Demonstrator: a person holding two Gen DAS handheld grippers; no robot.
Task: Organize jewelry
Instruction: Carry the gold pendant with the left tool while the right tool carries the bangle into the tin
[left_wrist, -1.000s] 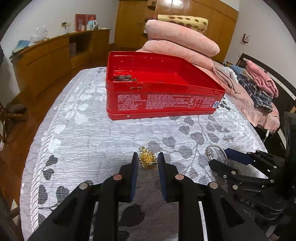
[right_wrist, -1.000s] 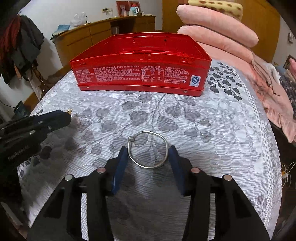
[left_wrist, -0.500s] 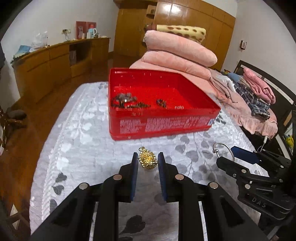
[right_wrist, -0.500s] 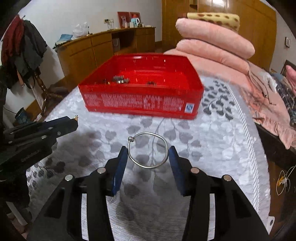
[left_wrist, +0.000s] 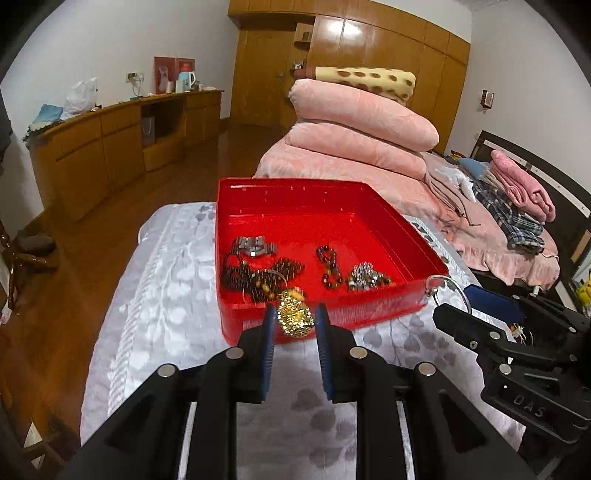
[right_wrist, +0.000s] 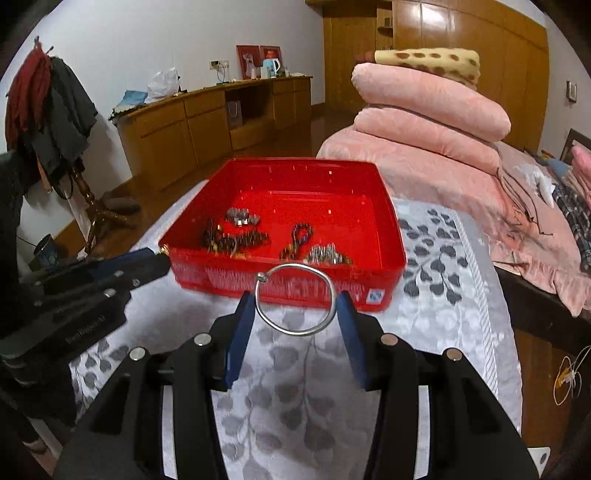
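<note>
A gold pendant (left_wrist: 294, 318) is pinched between the blue pads of my left gripper (left_wrist: 293, 319), which is shut on it in the air just before the near wall of the red tin box (left_wrist: 236, 325). My right gripper (right_wrist: 295, 306) is shut on a thin silver bangle (right_wrist: 295, 303), held flat across its width, also raised in front of the red tin box (right_wrist: 397, 254). Inside the box lie several bead bracelets (left_wrist: 328, 264) and a metal watch band (left_wrist: 255, 245). Each gripper shows at the edge of the other's view.
The box stands on a table with a grey leaf-patterned cloth (right_wrist: 443, 266). Folded pink quilts (left_wrist: 362, 129) are stacked behind it, with more clothes on a bed (left_wrist: 517, 206) at the right. A wooden sideboard (left_wrist: 110, 144) lines the left wall; a coat stand (right_wrist: 48, 110) is at far left.
Both grippers have risen off the cloth with their pieces and come closer to the box; its inside and the jewelry in it now show from above.
</note>
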